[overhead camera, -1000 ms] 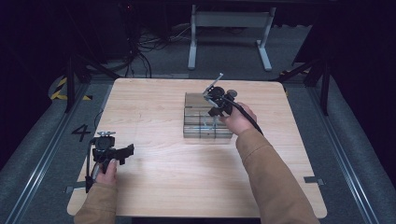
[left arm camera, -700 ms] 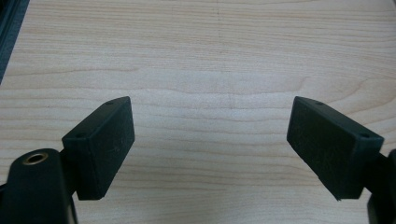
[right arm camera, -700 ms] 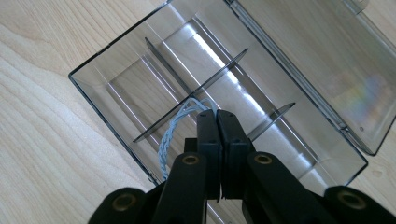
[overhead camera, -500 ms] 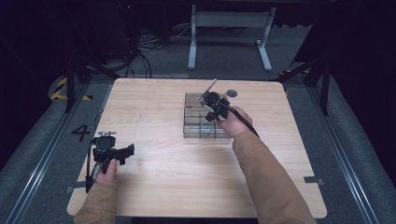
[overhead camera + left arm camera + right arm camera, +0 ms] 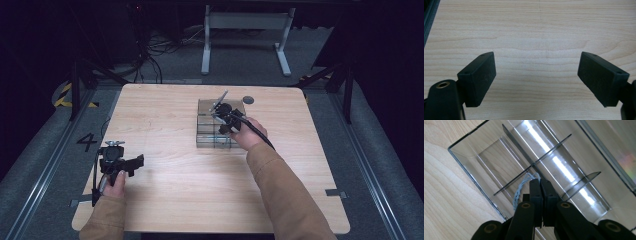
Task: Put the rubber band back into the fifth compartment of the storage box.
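Right gripper point(image 5: 220, 112) has dropped lower over the clear divided box point(image 5: 218, 125) since the earlier frames and shifted slightly toward the person; left gripper point(image 5: 121, 165) sits unchanged near the left bench edge. Going left to right: left hand point(image 5: 112, 182) rests on the bench point(image 5: 165, 200), its fingers point(image 5: 477, 77) spread wide with bare wood between them, holding nothing. Mid-bench, the transparent box sits right of centre, well apart from the left gripper, with thin dark dividers point(image 5: 531, 167) splitting it into compartments. In the right gripper view the right gripper's fingers point(image 5: 535, 192) are pressed together, pinching a pale blue twisted cord point(image 5: 520, 191) whose loose length hangs from the tips into the compartment by the box's near corner, beside the divider crossing. Small dark round disc point(image 5: 248, 100) lies on the bench behind the box, apart from it. Handling guess: cord is very light, limp, easy to snag on a divider or slip out of a shallow pinch; best held near one end, as now, so the rest drapes in freely. Box looks like rigid, slick plastic, light enough to slide if bumped. Compared with before, the grip looks the same, just lower; cord probably close to being set down.
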`<state>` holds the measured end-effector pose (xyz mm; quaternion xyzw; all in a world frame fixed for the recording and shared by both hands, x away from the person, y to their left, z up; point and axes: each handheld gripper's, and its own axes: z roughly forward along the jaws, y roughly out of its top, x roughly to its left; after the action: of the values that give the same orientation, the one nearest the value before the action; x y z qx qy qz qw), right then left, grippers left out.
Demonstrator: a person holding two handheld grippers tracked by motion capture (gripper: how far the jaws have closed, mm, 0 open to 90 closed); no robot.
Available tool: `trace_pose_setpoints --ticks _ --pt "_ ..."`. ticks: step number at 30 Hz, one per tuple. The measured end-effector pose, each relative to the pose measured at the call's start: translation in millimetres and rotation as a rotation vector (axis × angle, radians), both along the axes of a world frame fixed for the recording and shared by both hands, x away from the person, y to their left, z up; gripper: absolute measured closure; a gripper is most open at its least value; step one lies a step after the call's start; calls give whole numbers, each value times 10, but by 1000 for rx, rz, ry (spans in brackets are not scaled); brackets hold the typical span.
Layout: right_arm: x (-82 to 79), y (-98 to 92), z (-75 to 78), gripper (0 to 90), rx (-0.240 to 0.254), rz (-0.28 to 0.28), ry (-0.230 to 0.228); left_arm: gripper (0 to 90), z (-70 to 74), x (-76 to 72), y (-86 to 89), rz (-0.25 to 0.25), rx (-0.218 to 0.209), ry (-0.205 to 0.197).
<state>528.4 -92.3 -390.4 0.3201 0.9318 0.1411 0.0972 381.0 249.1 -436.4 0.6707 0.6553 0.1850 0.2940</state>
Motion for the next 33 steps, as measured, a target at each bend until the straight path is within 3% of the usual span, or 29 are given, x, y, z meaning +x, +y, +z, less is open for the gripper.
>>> trace_pose_setpoints --ticks 24,33 --pt "54 18 -250 881 -55 -17 32 158 -2 0 5 2 -3 -1" --pt "41 -19 -245 828 -49 -21 23 159 -1 -1 0 2 -2 -1"
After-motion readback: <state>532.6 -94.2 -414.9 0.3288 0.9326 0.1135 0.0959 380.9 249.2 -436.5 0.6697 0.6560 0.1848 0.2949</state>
